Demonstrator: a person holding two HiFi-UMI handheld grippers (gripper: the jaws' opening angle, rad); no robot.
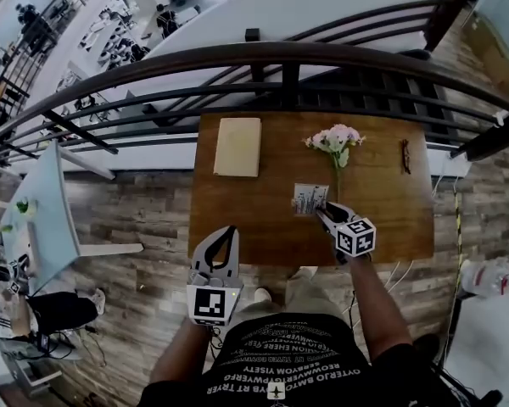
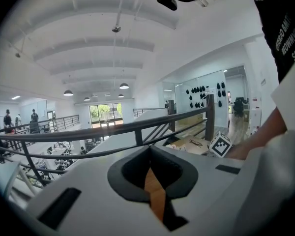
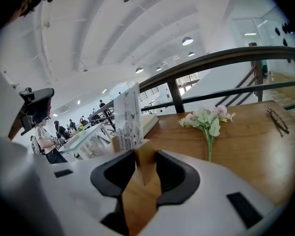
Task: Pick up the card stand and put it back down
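Note:
The card stand (image 1: 310, 199), a white printed card upright in a small wooden block, is near the middle of the wooden table (image 1: 263, 227). My right gripper (image 1: 321, 211) reaches it from the front. In the right gripper view the wooden block (image 3: 143, 157) sits between the dark pads, which press on its sides, and the card (image 3: 128, 116) rises just beyond them. Whether the block rests on the table or hangs just above it is unclear. My left gripper (image 1: 230, 231) is in front of the table's near edge, its jaws together and holding nothing.
A tan book (image 1: 237, 147) lies at the table's back left. A sprig of pink flowers (image 1: 336, 139) lies behind the stand, and a pair of glasses (image 1: 405, 155) at the back right. A dark metal railing (image 1: 280, 58) runs behind the table.

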